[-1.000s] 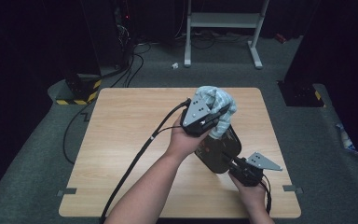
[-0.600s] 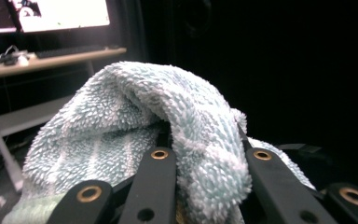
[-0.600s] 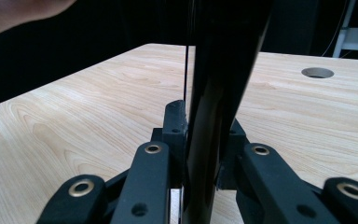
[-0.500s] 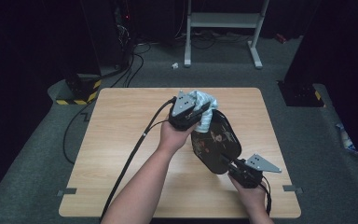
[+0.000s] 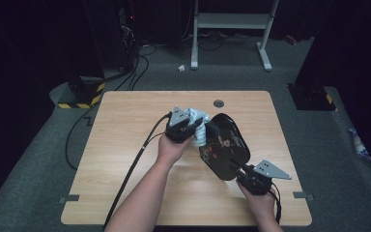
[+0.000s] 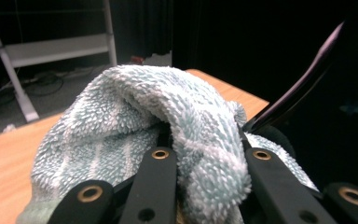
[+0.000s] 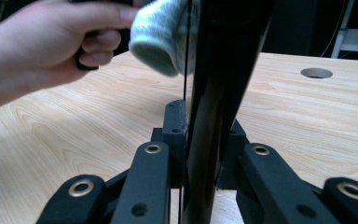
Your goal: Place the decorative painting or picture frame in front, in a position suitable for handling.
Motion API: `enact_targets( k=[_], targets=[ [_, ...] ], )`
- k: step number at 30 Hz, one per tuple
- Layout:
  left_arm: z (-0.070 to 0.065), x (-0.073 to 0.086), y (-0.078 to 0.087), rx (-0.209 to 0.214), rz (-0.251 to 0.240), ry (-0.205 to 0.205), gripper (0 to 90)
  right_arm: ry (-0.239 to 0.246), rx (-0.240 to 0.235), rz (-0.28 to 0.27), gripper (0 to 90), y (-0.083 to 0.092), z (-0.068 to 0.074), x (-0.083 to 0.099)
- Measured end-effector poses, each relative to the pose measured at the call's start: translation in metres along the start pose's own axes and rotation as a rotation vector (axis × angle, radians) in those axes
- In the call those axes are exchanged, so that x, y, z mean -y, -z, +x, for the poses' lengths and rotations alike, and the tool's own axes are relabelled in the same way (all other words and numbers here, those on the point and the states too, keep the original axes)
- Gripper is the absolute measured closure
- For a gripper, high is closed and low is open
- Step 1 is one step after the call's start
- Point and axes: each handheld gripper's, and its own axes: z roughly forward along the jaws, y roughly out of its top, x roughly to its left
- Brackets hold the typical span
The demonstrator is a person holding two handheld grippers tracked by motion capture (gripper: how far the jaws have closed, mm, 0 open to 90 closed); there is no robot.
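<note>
- Pale wooden table (image 5: 125, 159): shown in the high view as the surface under both hands, with a round hole (image 5: 218, 103) near its far edge. This hole is used below as the landmark.
- Left gripper (image 5: 189, 129): seen in the high view on the near-left side of the hole, held in the person's left hand (image 5: 173, 147); a black cable (image 5: 135, 166) is trailed from it toward the near edge of the table.
- Jaws of the left gripper: closed on a fold of towel, as shown in the left gripper view, where the pile is pinched between the two black jaws.
- Light blue terry towel (image 6: 168, 121): held up off the table on the near side of the hole and pressed against the face of the plate; in the high view it (image 5: 198, 121) is seen just beyond the left gripper.
- Black glossy plate (image 5: 224, 150): held tilted on edge, nearer than the hole and slightly to its right; a faint pattern is carried on its face.
- Right gripper (image 5: 239, 170): seen well nearer than the hole, at the plate's near rim, held in the right hand (image 5: 261, 205).
- Jaws of the right gripper: clamped on the rim of the plate (image 7: 223, 93), which is seen edge-on between them in the right gripper view.
</note>
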Motion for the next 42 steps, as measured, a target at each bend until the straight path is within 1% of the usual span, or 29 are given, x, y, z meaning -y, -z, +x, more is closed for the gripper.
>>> enact_targets(
  k=[1, 2, 3, 5, 6, 7, 8, 9, 10, 11, 12, 13, 14, 15, 18, 19, 21, 25, 27, 28, 29, 30, 32, 33, 35, 37, 38, 41, 42],
  targets=[
    [0.001, 0.002, 0.0, -0.003, 0.008, -0.001, 80.0, -0.001, 0.001, -0.001, 78.4, 0.0, 0.0, 0.0],
    [0.004, 0.008, -0.001, -0.012, 0.028, -0.003, 80.0, -0.001, 0.002, -0.001, 78.4, 0.0, 0.0, 0.0],
    [0.004, 0.008, -0.001, -0.012, 0.028, -0.003, 80.0, -0.001, 0.002, -0.001, 78.4, 0.0, 0.0, 0.0],
    [0.006, 0.021, -0.003, -0.022, 0.055, -0.001, 80.0, -0.002, 0.003, -0.001, 78.4, 0.0, 0.001, 0.0],
    [0.006, 0.021, -0.003, -0.022, 0.055, -0.001, 80.0, -0.002, 0.003, -0.001, 78.4, 0.0, 0.001, 0.0],
    [0.007, 0.027, -0.004, -0.021, 0.067, 0.003, 80.0, -0.002, 0.004, -0.001, 78.4, 0.0, 0.001, 0.0],
    [0.007, 0.036, -0.004, -0.016, 0.086, 0.004, 80.0, 0.0, 0.004, -0.001, 78.4, 0.0, 0.001, 0.0],
    [0.007, 0.036, -0.004, -0.016, 0.086, 0.004, 80.0, 0.0, 0.004, -0.001, 78.4, 0.0, 0.001, 0.0],
    [0.007, 0.042, -0.005, -0.01, 0.1, 0.003, 80.0, 0.0, 0.002, -0.002, 78.4, 0.0, 0.0, 0.001],
    [0.006, 0.053, -0.006, 0.004, 0.126, -0.003, 79.9, 0.002, 0.004, -0.003, 78.4, 0.0, 0.0, 0.001],
    [0.006, 0.053, -0.006, 0.004, 0.126, -0.003, 80.0, 0.002, 0.004, -0.003, 78.4, 0.0, 0.0, 0.001],
    [0.004, 0.061, -0.006, 0.018, 0.145, -0.009, 80.0, 0.003, 0.004, -0.003, 78.4, 0.0, 0.0, 0.001],
    [0.002, 0.071, -0.006, 0.041, 0.171, -0.017, 79.9, 0.001, 0.005, -0.003, 78.4, 0.0, 0.001, 0.001],
    [0.002, 0.071, -0.006, 0.041, 0.171, -0.017, 79.9, 0.001, 0.005, -0.003, 78.4, 0.0, 0.001, 0.001],
    [-0.005, 0.081, -0.005, 0.066, 0.21, -0.051, 79.9, 0.003, 0.014, -0.002, 78.4, 0.0, 0.001, 0.001],
    [-0.008, 0.085, -0.003, 0.071, 0.222, -0.051, 79.9, 0.001, 0.016, -0.001, 78.4, 0.0, 0.001, 0.001],
    [-0.008, 0.086, -0.002, 0.075, 0.226, -0.048, 79.9, 0.0, 0.018, -0.001, 78.4, 0.0, 0.001, 0.001],
    [-0.013, 0.089, 0.004, 0.089, 0.233, -0.063, 79.8, 0.001, 0.024, -0.001, 78.4, 0.0, 0.001, 0.001],
    [-0.016, 0.087, 0.008, 0.103, 0.22, -0.07, 79.8, 0.005, 0.029, 0.0, 78.4, 0.0, 0.001, 0.0],
    [-0.016, 0.087, 0.008, 0.103, 0.22, -0.07, 79.8, 0.005, 0.029, 0.0, 78.4, 0.0, 0.001, 0.0],
    [-0.018, 0.083, 0.012, 0.114, 0.195, -0.068, 79.8, 0.008, 0.03, 0.0, 78.4, 0.0, 0.002, 0.0],
    [-0.018, 0.083, 0.012, 0.114, 0.195, -0.068, 79.9, 0.008, 0.03, 0.0, 78.4, 0.0, 0.002, 0.0],
    [-0.021, 0.076, 0.017, 0.126, 0.157, -0.065, 79.8, 0.013, 0.03, 0.001, 78.3, -0.001, 0.002, 0.0],
    [-0.022, 0.072, 0.02, 0.14, 0.132, -0.06, 79.9, 0.013, 0.029, 0.002, 78.3, -0.001, 0.003, 0.0],
    [-0.025, 0.06, 0.027, 0.149, 0.089, -0.067, 79.8, 0.016, 0.028, 0.004, 78.3, -0.001, 0.004, -0.001],
    [-0.03, 0.049, 0.032, 0.151, 0.055, -0.084, 79.8, 0.017, 0.027, 0.002, 78.3, -0.002, 0.004, -0.001],
    [-0.032, 0.04, 0.036, 0.152, 0.031, -0.096, 79.8, 0.017, 0.027, 0.002, 78.3, -0.002, 0.004, -0.001],
    [-0.037, 0.017, 0.046, 0.169, -0.039, -0.1, 79.8, 0.017, 0.024, 0.003, 78.3, -0.002, 0.004, -0.001],
    [-0.039, 0.011, 0.048, 0.17, -0.052, -0.107, 79.8, 0.016, 0.024, 0.004, 78.3, -0.002, 0.004, -0.001]
  ],
)
